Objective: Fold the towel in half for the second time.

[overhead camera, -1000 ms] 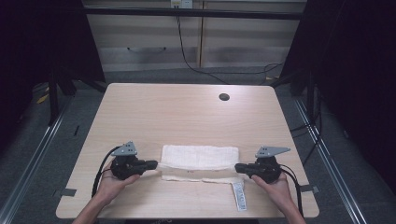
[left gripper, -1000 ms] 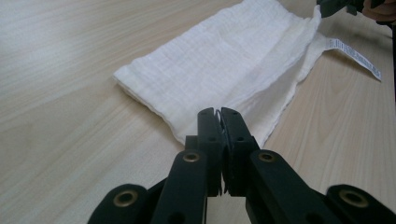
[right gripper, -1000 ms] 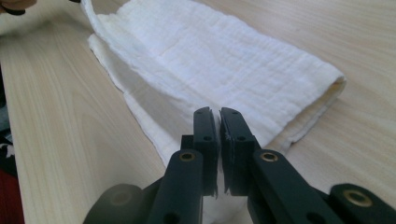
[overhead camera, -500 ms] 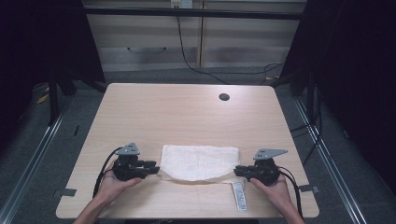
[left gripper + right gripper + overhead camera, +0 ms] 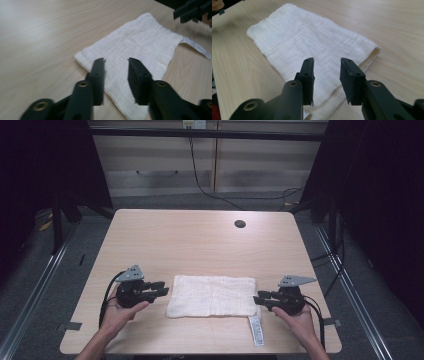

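From the high view, you see a white cloth (image 5: 211, 296) lying flat near your edge of the wooden table (image 5: 190, 240). A white tag (image 5: 255, 330) sticks out from its near right corner. Your left gripper (image 5: 161, 287) sits just beside the cloth's left edge. Your right gripper (image 5: 261, 299) sits just beside the cloth's right edge. A small dark hole (image 5: 240, 224) is far up the table.

In the left gripper view, your left gripper (image 5: 116, 62) has its jaws apart with a small gap. Nothing is between them. The cloth (image 5: 140, 47) lies under and past the tips.

In the right gripper view, your right gripper (image 5: 327, 61) also has its jaws apart and holds nothing. The cloth (image 5: 307, 42) lies flat below it.
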A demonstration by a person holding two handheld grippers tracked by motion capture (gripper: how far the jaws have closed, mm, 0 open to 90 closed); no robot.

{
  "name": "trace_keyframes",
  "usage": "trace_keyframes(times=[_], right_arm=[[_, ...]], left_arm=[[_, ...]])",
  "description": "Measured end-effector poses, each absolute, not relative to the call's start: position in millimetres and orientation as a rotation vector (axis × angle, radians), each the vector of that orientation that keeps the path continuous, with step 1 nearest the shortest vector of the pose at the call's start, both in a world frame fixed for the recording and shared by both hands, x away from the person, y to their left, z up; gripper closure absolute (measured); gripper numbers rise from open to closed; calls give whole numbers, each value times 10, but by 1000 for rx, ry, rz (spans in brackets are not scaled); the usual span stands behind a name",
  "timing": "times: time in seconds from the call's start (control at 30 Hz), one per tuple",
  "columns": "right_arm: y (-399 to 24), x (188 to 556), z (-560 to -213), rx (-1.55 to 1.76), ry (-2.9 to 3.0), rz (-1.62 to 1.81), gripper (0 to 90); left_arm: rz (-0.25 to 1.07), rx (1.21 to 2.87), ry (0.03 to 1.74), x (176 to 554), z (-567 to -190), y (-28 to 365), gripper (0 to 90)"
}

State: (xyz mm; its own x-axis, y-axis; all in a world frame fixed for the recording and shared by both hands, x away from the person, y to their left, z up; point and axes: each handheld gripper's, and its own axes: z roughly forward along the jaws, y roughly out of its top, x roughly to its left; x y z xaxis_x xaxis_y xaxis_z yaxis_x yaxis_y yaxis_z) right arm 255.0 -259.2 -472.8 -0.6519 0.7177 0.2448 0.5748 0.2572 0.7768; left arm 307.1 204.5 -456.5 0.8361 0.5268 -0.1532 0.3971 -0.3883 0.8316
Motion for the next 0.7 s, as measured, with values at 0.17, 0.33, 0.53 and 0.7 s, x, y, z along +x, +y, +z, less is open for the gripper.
trace_keyframes(times=[0.17,0.33,0.53,0.7], right_arm=[[-2569,2683,-4634,1230,2307,1378,530],[-2527,2874,-4530,1224,2299,1349,458],[-2503,3110,-4507,1269,2322,1333,450],[-2518,3261,-4639,1363,2401,1227,347]], left_arm=[[108,2136,664,3083,-4471,1938,541],[27,2055,732,3327,-4435,1943,520],[69,2039,801,3624,-4454,1833,545],[47,2017,837,3771,-4590,1743,479]])
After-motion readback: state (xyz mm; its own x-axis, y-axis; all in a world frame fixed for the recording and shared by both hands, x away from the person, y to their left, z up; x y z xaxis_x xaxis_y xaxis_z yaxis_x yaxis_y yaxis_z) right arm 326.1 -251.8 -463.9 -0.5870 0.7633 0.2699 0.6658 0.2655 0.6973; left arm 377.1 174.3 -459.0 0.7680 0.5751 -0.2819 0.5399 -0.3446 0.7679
